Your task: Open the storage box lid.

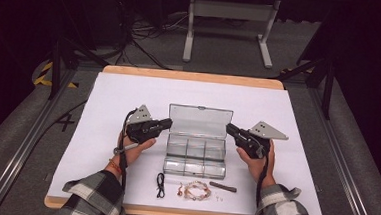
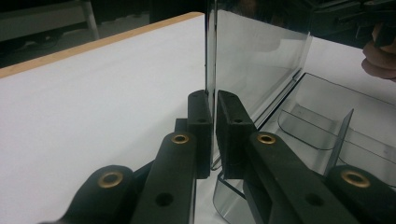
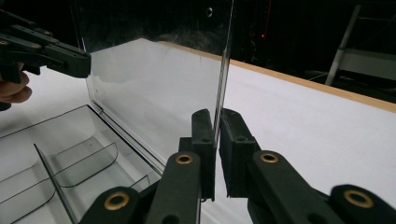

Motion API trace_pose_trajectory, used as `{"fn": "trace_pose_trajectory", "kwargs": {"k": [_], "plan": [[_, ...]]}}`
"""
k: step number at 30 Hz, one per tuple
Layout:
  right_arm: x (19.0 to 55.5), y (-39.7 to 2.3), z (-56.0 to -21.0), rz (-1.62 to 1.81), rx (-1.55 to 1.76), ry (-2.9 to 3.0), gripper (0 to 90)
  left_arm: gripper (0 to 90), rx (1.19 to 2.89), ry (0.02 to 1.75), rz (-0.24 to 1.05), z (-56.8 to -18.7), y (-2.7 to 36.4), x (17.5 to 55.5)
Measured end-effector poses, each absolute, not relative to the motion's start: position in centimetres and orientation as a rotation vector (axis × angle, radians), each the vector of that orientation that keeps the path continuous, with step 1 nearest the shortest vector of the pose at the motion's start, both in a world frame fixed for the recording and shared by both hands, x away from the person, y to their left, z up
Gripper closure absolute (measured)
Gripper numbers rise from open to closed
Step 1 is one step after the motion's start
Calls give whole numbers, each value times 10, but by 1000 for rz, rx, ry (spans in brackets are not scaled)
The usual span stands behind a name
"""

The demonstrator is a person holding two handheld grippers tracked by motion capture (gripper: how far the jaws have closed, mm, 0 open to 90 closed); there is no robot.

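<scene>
The clear box (image 1: 194, 156) sits mid-counter on the white sheet (image 1: 103, 112), its lid (image 1: 199, 121) standing upright behind the empty compartments. The left tool (image 1: 168, 123) is clenched on the lid's left edge (image 2: 211, 70), pads pressing either side of the clear panel. The right tool (image 1: 229, 128) grips the right edge (image 3: 224, 70) the same way. Just in front of the box lie a black cord (image 1: 160, 184), a bead bracelet (image 1: 196, 190) and a dark bar (image 1: 222, 186), all apart from the tools.
</scene>
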State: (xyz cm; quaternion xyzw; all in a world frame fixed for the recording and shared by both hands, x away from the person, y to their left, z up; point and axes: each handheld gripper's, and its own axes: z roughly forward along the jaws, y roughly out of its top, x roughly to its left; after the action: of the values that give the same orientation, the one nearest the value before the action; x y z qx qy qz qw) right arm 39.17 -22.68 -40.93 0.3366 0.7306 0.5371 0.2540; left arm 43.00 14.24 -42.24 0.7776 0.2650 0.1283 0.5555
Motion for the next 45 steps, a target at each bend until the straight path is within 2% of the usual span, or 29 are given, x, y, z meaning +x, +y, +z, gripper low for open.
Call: {"fn": "trace_pose_trajectory", "kwargs": {"k": [21,24,45], "plan": [[399,-220,-422,1350,989,2075,814,817,1894,670,342,-429,136,431],[400,-219,-423,1326,1001,2090,800,791,1923,675,372,-429,132,430],[403,-219,-428,1333,1033,2115,759,751,1948,683,358,-434,131,432]]}}
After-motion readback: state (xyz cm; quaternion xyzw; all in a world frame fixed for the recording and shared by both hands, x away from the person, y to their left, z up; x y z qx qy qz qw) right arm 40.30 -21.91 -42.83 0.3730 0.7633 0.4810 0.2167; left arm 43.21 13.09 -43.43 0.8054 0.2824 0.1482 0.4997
